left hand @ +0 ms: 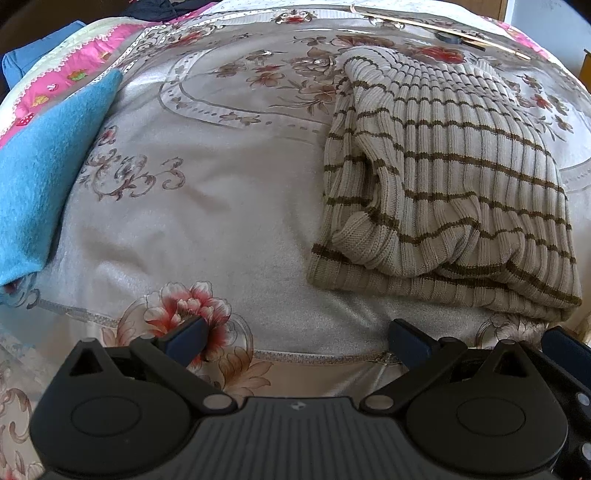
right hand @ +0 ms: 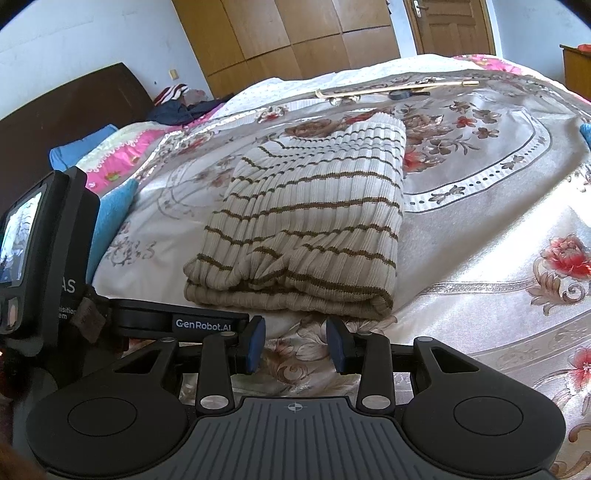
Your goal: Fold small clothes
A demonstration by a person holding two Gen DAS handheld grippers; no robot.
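A cream ribbed sweater with brown stripes [left hand: 454, 184] lies folded into a rectangle on the floral bedspread [left hand: 221, 229]; it also shows in the right wrist view [right hand: 314, 229]. My left gripper [left hand: 295, 341] is open and empty, hovering over the bedspread to the left of the sweater's near edge. My right gripper [right hand: 295, 345] is open and empty, just in front of the sweater's near folded edge. The left gripper's body [right hand: 48, 258] shows at the left of the right wrist view.
A blue towel [left hand: 48, 184] lies at the left, also in the right wrist view [right hand: 110, 221]. A pink quilt [left hand: 74, 74] and dark clothes [right hand: 181, 107] lie at the bed's head. A thin stick [right hand: 399, 88] and a small black object [left hand: 448, 38] lie beyond the sweater. A wardrobe [right hand: 295, 33] stands behind.
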